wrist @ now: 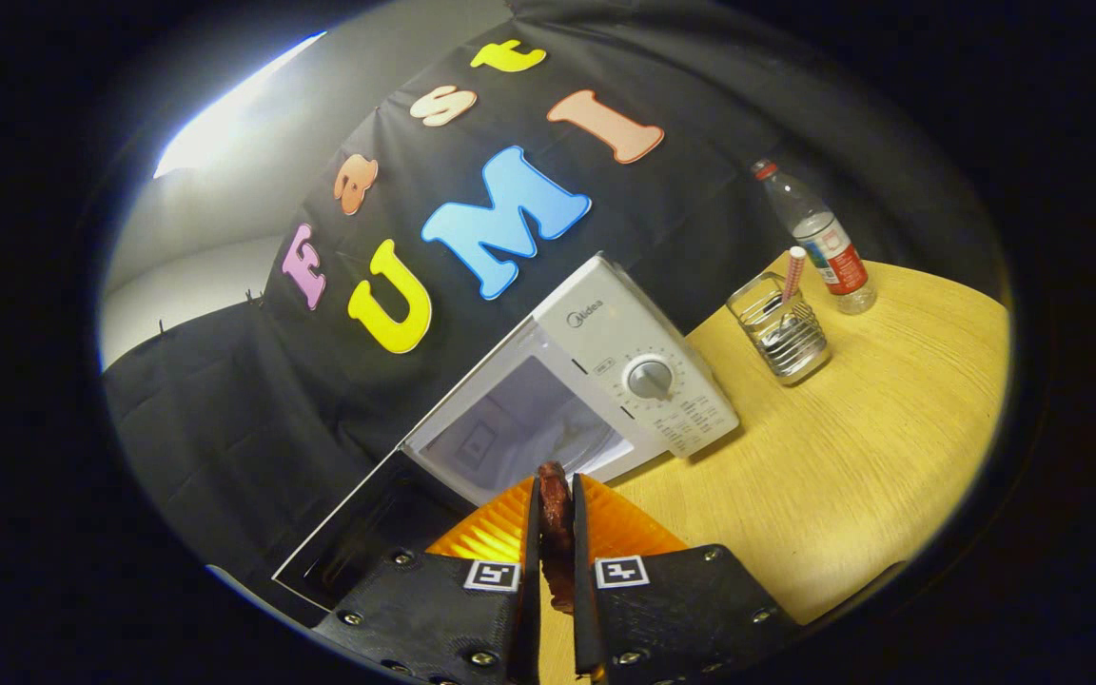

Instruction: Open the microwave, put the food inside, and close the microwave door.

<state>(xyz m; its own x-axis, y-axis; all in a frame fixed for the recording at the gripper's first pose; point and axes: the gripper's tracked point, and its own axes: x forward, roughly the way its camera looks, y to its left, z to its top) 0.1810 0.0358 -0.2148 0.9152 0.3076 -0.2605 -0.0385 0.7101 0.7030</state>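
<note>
A white microwave [605, 371] stands on the wooden table [852, 457], beyond the fingers. Its door [358, 533] is swung wide open to the left, and the pale cavity [519, 428] shows. My gripper [556, 514] is shut on a dark reddish-brown piece of food [555, 509], which sticks out past the fingertips. The food hangs just in front of the open cavity. The whole view is tilted.
A ribbed orange dish [624, 528] lies on the table under the fingers. To the right of the microwave stand a clear glass holder with a striped straw [781, 328] and a plastic water bottle [819, 238]. Bare wood spreads to the right.
</note>
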